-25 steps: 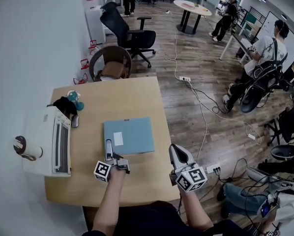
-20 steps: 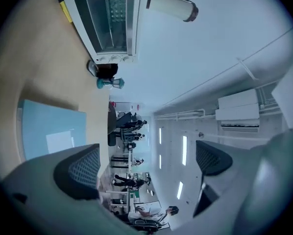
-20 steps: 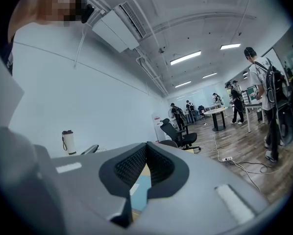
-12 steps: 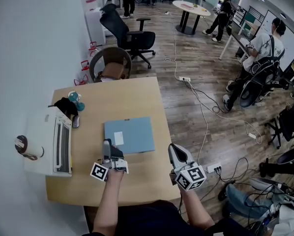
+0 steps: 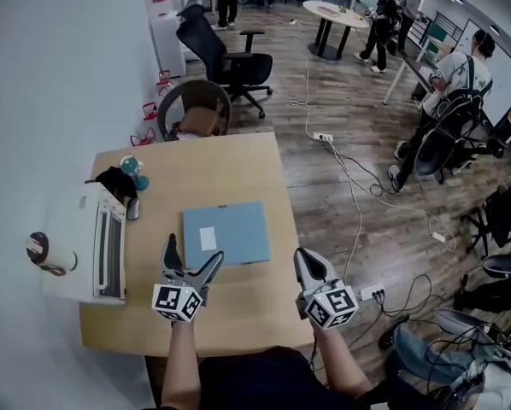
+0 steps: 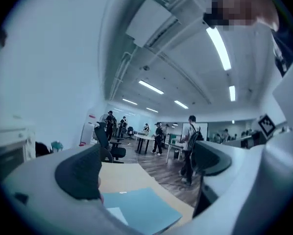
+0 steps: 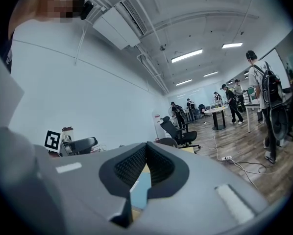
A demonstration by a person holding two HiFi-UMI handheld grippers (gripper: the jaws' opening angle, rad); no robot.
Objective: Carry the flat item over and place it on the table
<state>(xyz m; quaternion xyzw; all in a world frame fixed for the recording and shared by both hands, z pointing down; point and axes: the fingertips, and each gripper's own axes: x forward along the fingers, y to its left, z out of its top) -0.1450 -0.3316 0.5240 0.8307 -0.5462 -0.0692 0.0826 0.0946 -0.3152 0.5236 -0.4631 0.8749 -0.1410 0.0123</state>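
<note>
A flat light-blue folder (image 5: 226, 235) with a white label lies on the wooden table (image 5: 196, 173), near its middle. My left gripper (image 5: 191, 258) hovers just in front of the folder's near-left corner, open and holding nothing. In the left gripper view the folder (image 6: 142, 207) lies below and between the spread fingers (image 6: 81, 173). My right gripper (image 5: 309, 266) is shut and empty beside the table's right edge. In the right gripper view a strip of the folder (image 7: 138, 190) shows under the closed pads (image 7: 157, 166).
A white printer (image 5: 89, 246) sits at the table's left, with a tape roll (image 5: 44, 254) on it. A teal figure (image 5: 134, 172), a black object (image 5: 112, 183) and a mouse (image 5: 132, 209) lie behind. Chairs (image 5: 196, 109) stand beyond; cables (image 5: 349, 178) and people are on the right.
My left gripper has gone from nearly shut at the folder's near-left corner to wide open, and drawn back slightly toward me. The folder and right gripper stay put.
</note>
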